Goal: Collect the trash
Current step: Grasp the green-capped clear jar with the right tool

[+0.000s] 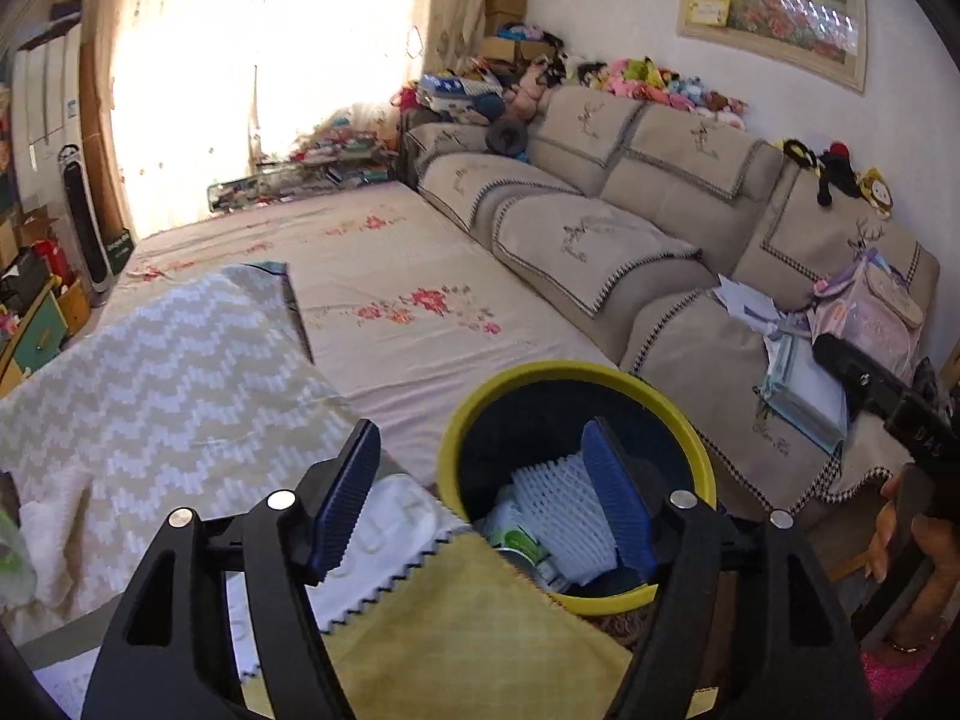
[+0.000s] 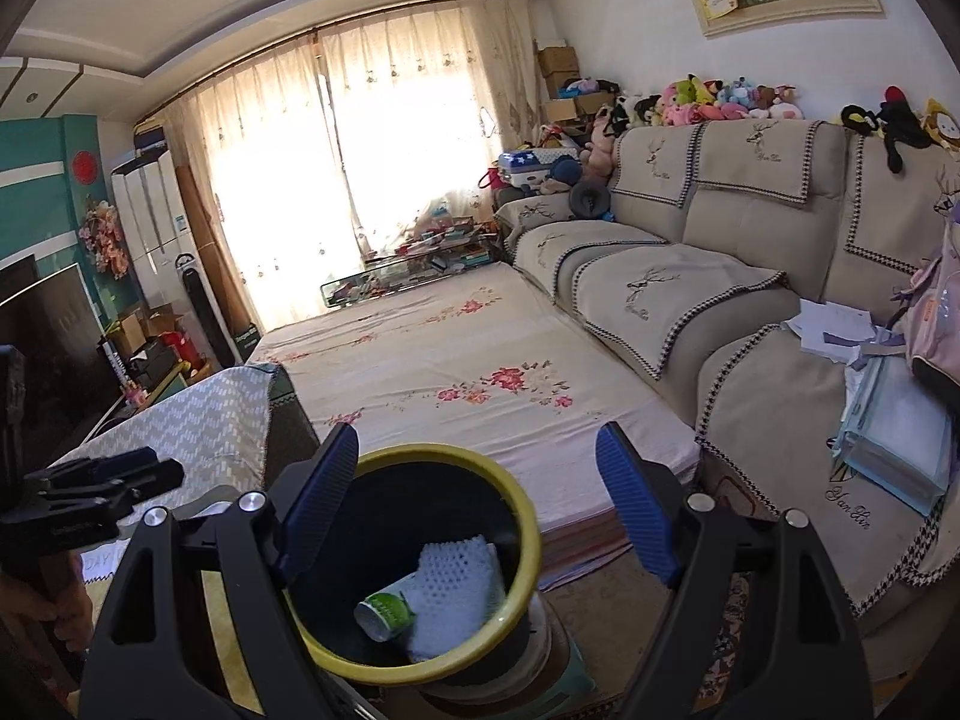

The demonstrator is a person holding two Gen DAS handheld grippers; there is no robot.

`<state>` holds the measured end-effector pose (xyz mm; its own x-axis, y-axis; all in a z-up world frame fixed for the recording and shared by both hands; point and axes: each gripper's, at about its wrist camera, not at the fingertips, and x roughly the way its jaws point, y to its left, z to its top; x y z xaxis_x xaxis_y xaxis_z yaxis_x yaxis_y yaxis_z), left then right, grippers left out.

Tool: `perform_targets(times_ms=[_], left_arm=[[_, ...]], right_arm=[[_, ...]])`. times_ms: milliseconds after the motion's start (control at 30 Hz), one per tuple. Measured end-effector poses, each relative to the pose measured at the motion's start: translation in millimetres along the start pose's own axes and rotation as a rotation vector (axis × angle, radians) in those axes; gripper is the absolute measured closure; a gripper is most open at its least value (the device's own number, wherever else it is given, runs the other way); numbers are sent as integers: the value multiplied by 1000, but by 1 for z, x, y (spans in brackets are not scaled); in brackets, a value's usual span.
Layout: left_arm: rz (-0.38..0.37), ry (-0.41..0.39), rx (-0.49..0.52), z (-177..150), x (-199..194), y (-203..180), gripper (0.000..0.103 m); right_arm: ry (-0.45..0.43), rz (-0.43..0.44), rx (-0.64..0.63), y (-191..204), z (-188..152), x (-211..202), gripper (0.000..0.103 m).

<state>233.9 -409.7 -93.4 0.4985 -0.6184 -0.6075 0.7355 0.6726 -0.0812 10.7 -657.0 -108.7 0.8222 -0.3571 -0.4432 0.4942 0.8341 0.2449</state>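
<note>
A beige sofa point(image 1: 630, 192) fills the right side, a flowered mattress point(image 1: 408, 300) beside it. Near, a yellow-rimmed bin point(image 1: 576, 369) holds white foam netting point(image 2: 459, 588) and a green cup point(image 2: 387, 612). Both hand-held grippers, left point(image 1: 480, 504) and right point(image 2: 480, 510), gape wide and empty above it.

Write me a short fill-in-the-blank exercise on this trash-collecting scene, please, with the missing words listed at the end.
1. The rim of the trash bin is coloured ____.
2. A white foam net sleeve and a green-and-white paper cup lie ____ the bin.
3. The jaws of the left gripper stand ____, with nothing between the pads.
4. The cloth with a zigzag edge under the left gripper is ____.

Missing words: yellow; inside; open; yellow
</note>
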Motion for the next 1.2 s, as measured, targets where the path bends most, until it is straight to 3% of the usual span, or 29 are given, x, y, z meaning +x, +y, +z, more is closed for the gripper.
perform_targets(times_ms=[133, 333, 467, 600, 733, 833, 900, 1133, 1200], left_arm=[[137, -137, -68, -12, -67, 52, 28], [365, -251, -223, -39, -156, 157, 24], [501, -287, -316, -67, -191, 218, 23], [587, -279, -375, -97, -204, 267, 21], [598, -257, -436, -117, -207, 298, 15], [613, -284, -446, -124, -218, 306, 6], [628, -300, -440, -129, -225, 305, 5], [623, -317, -459, -132, -236, 305, 5], [610, -319, -469, -134, -234, 305, 5]], right_arm=[[36, 115, -64, 53, 0, 14, 26], [82, 320, -162, 154, 8, 32, 26], [112, 453, -244, 226, 9, 39, 26], [156, 547, -370, 305, -3, 48, 26], [212, 630, -461, 369, -20, 58, 26], [256, 686, -500, 407, -32, 67, 26], [261, 706, -534, 430, -41, 71, 26], [300, 698, -629, 466, -81, 88, 27], [295, 684, -657, 470, -89, 91, 33]])
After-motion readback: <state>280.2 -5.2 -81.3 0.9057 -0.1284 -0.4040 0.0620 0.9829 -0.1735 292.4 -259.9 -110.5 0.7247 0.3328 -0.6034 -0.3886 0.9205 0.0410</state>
